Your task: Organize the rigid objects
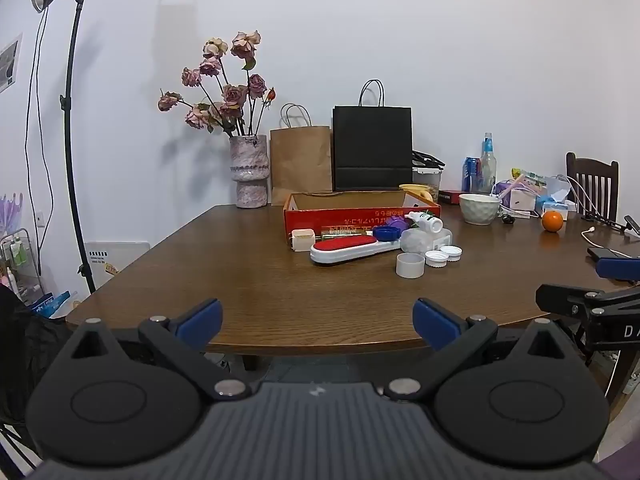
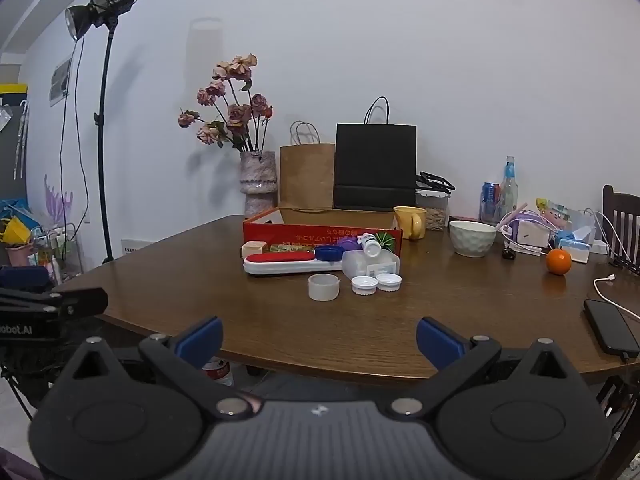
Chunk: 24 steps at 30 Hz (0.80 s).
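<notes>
Left gripper point(image 1: 317, 324) and right gripper point(image 2: 319, 343) fingers were spread wide, empty, hovering at table point(image 1: 248, 280) edge.

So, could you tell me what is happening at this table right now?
Nothing is being handled yet. The left tool and right tool both hang open and empty at the near edge of the wooden table. A pile of small items lies in front of the red cardboard box: a red-and-white lint brush, a white cup, two white caps and a blue lid.
</notes>
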Each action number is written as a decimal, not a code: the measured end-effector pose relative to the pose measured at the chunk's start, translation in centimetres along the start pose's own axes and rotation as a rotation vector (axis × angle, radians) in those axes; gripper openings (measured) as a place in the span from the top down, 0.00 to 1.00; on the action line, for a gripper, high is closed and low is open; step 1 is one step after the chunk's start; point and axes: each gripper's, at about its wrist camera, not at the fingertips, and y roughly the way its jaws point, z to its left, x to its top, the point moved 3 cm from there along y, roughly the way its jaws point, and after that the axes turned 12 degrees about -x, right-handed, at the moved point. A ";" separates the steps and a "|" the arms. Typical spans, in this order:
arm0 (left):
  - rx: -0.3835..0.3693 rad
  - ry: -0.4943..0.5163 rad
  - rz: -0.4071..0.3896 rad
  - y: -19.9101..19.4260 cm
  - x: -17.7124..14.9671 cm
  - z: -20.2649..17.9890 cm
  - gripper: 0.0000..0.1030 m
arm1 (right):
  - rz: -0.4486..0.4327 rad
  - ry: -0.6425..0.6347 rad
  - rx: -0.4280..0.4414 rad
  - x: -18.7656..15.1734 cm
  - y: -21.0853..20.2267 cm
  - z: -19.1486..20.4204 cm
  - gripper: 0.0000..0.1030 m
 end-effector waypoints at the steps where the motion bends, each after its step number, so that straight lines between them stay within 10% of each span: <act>1: 0.001 0.000 0.000 0.0 0.0 0.0 0.00 | -0.003 -0.002 0.002 0.0 -0.1 0.1 0.00; 24: -0.002 -0.007 0.015 0.3 -0.5 0.0 0.00 | 0.008 -0.003 -0.029 -0.4 0.3 0.0 0.00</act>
